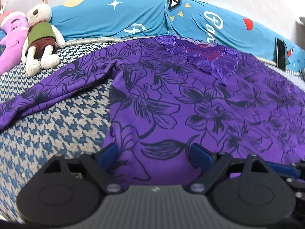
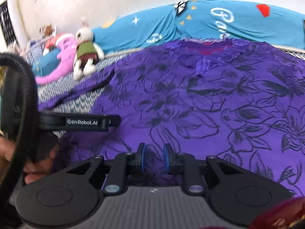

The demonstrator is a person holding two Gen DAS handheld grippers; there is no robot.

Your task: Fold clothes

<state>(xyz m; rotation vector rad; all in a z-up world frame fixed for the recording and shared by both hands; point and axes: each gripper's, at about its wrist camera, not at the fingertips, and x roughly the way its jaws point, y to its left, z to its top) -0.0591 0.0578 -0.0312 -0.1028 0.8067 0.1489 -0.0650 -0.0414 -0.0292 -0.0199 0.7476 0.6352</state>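
Note:
A purple top (image 1: pixel 190 103) with a dark flower print and a lace neckline (image 1: pixel 209 59) lies flat on the bed. Its left sleeve (image 1: pixel 47 93) stretches out to the left. My left gripper (image 1: pixel 155 152) is open wide at the near hem, with the cloth's left edge lying between its blue pads (image 1: pixel 202 152). In the right wrist view the same top (image 2: pixel 209 99) fills the frame. My right gripper (image 2: pixel 154 158) hovers low over the near hem with only a narrow gap between its pads; nothing is pinched. A hand (image 2: pixel 28 168) holds the left gripper's body (image 2: pixel 82 123) at the left.
The bed has a blue-and-white houndstooth cover (image 1: pixel 57 133). Blue printed pillows (image 1: pixel 114 19) line the wall behind. A plush rabbit (image 1: pixel 40 36) and a pink plush (image 1: pixel 11 38) lie at the back left. Something red (image 2: pixel 276 215) shows at the right wrist view's bottom corner.

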